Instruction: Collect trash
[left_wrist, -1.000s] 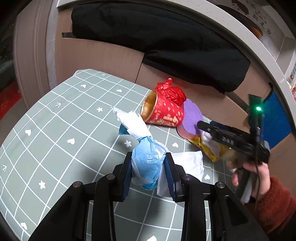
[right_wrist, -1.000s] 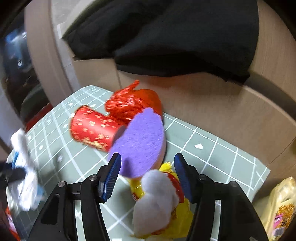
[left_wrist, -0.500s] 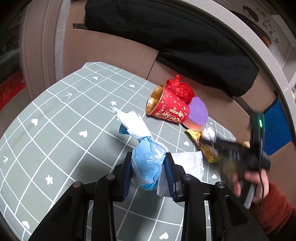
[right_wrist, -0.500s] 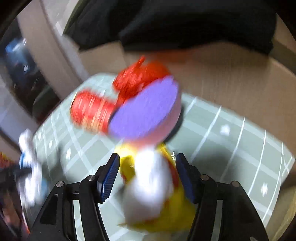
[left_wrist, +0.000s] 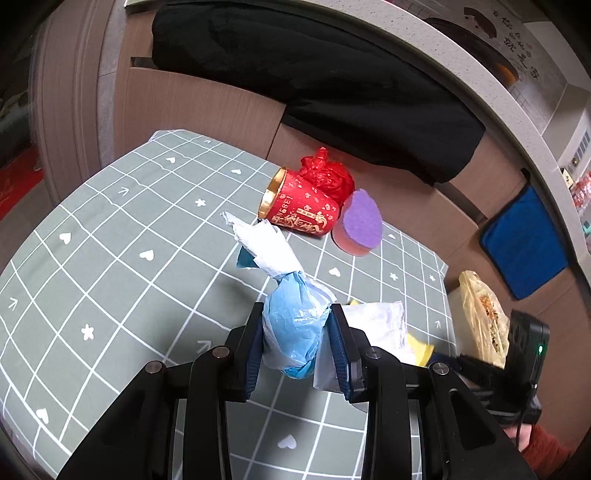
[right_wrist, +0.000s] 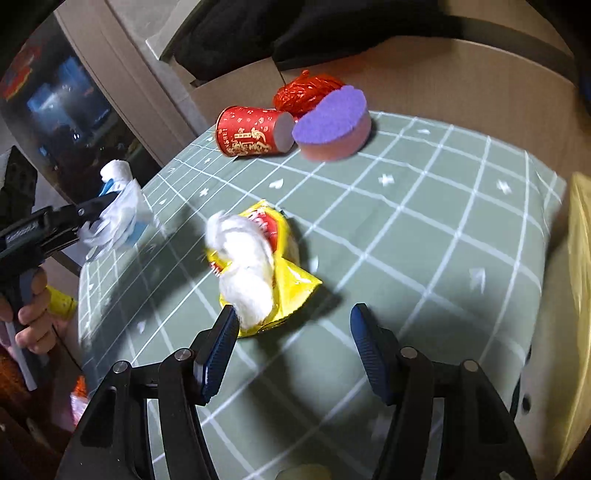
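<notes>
My left gripper (left_wrist: 295, 328) is shut on a blue and white plastic bag bundle (left_wrist: 291, 325) and holds it above the green checked tablecloth (left_wrist: 110, 266); it also shows in the right wrist view (right_wrist: 122, 218). My right gripper (right_wrist: 291, 328) is open and empty, just short of a yellow snack wrapper (right_wrist: 288, 280) with a white tissue wad (right_wrist: 243, 266) on it. A red paper cup (right_wrist: 251, 136) lies on its side by a crumpled red bag (right_wrist: 306, 92) and a purple-topped pink sponge (right_wrist: 332, 125).
A black cloth (left_wrist: 314, 85) hangs over the wooden bench back behind the table. A yellowish bag of food (left_wrist: 484, 317) sits past the table's right edge, with a blue cushion (left_wrist: 524, 240) beyond. The right gripper's body (left_wrist: 517, 373) shows low right in the left wrist view.
My right gripper has pulled back from the wrapper and sponge and opened wider; more table shows. My left gripper still holds the bag bundle and has drawn back a little.
</notes>
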